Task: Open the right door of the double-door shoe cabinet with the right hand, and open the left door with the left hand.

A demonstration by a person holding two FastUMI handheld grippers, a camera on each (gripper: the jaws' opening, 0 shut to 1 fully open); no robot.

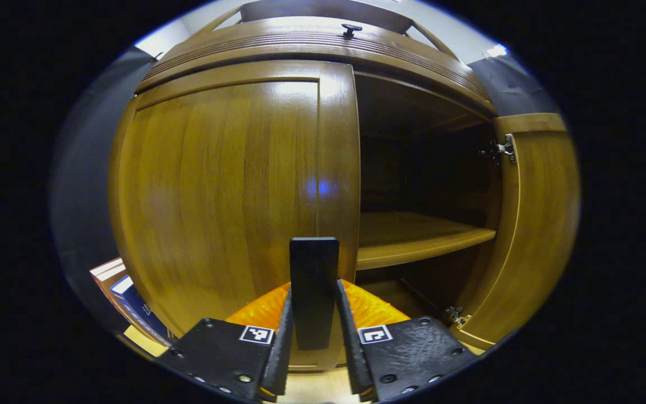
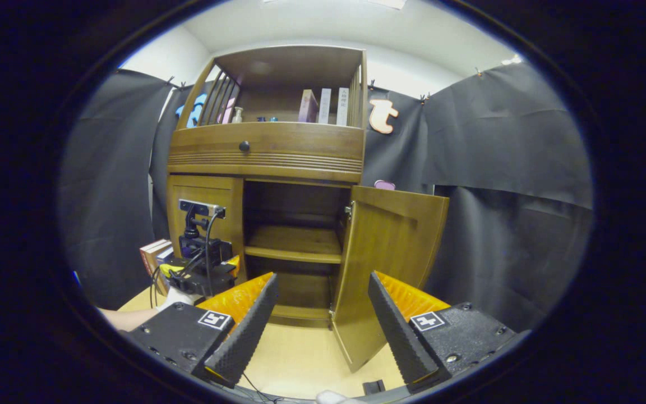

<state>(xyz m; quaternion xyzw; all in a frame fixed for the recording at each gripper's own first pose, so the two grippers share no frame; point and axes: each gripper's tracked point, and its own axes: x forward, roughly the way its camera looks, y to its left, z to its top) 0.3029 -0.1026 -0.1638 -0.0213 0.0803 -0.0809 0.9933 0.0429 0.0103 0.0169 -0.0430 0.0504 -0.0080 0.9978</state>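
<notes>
The wooden shoe cabinet [image 2: 267, 151] stands ahead. Its right door [image 2: 390, 252] is swung open toward me, baring a shelf [image 2: 295, 244] inside. In the left gripper view the left door [image 1: 227, 185] fills the front and looks closed. My left gripper [image 1: 313, 286] is shut on the door's upright black handle [image 1: 314, 264], both fingers pressing its sides. The open right door [image 1: 536, 224] and the shelf [image 1: 413, 235] show to the right there. My right gripper [image 2: 323, 278] hangs open in front of the cabinet, holding nothing. The left gripper [image 2: 199, 264] shows at the left door, held by a hand [image 2: 132, 317].
A drawer with a dark knob [image 2: 243, 146] sits above the doors, and an upper shelf holds books [image 2: 323, 106] and small bottles. More books [image 2: 152, 252] stand on the floor left of the cabinet. Pale wooden floor [image 2: 300, 359] lies in front. Black cloth [image 2: 513, 196] hangs around.
</notes>
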